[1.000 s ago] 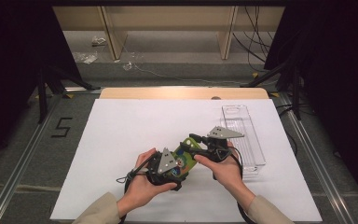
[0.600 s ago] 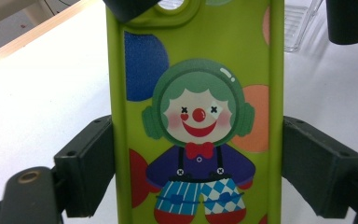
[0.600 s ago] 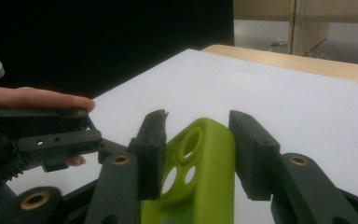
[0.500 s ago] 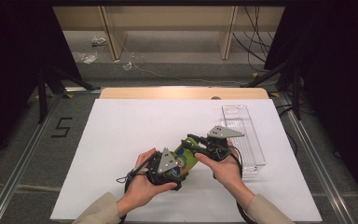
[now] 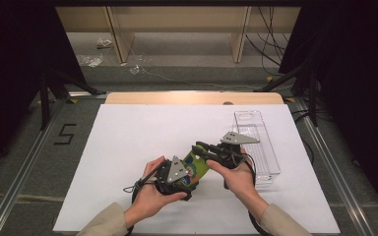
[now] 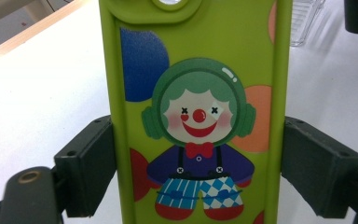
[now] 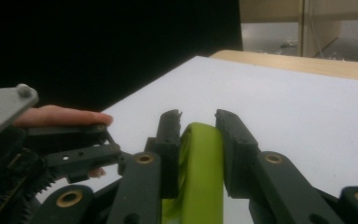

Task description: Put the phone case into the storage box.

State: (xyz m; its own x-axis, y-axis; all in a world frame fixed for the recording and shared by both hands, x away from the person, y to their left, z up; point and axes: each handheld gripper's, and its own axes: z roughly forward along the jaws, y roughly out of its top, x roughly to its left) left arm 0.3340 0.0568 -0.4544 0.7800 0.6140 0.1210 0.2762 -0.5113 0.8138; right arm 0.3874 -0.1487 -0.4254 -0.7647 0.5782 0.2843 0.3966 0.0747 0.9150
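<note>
Little has shifted since the earlier frames: both grippers remain together near the front edge of the white surface, the right gripper having drawn slightly closer to the left gripper. The green phone case is held off the surface between them, the left jaws clamped on its long sides and the right jaws pinching its edge, which suggests a handover or bending step. It bears a clown print; a clear tray lies toward the right edge.
</note>
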